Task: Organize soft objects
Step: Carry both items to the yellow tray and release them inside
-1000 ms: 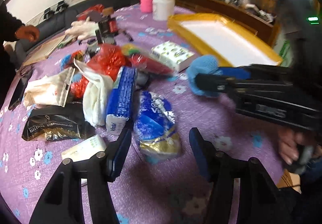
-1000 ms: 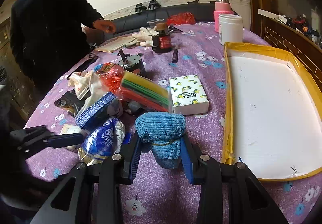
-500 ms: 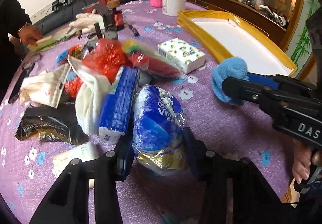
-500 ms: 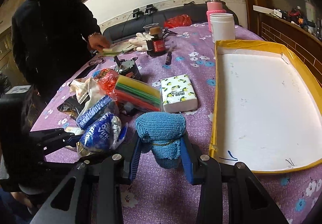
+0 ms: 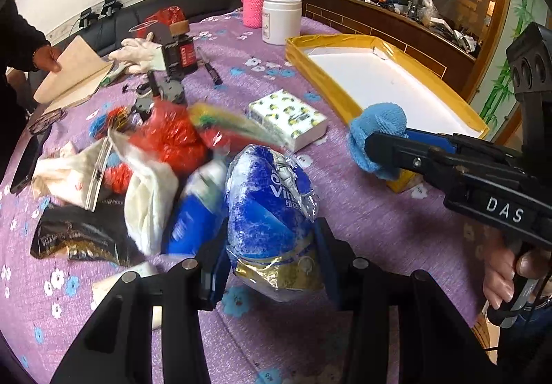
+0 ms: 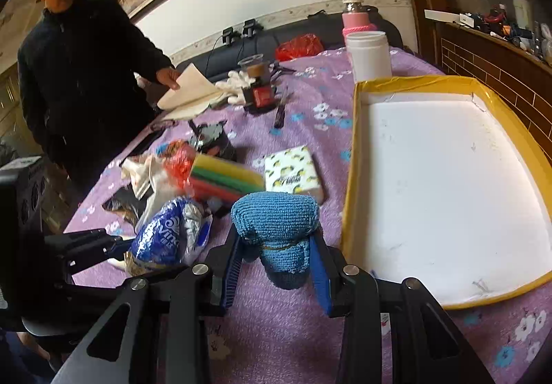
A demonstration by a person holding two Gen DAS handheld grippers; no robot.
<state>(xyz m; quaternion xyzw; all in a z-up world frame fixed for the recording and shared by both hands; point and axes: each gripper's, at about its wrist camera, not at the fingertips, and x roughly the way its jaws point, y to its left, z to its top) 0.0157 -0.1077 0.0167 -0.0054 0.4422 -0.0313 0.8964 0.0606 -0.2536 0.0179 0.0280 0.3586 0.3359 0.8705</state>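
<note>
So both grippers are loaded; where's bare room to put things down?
The yellow-rimmed tray has a bare white floor. Purple cloth is free between the tray and the lemon-print tissue pack. It is crowded left of the pack, around the red mesh bag.

tissue pack (image 6: 294,173) left of tray (image 6: 352,156)

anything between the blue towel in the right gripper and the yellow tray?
Nothing. In the right wrist view only bare purple tablecloth separates the blue towel, held in the right gripper, from the yellow tray.
</note>
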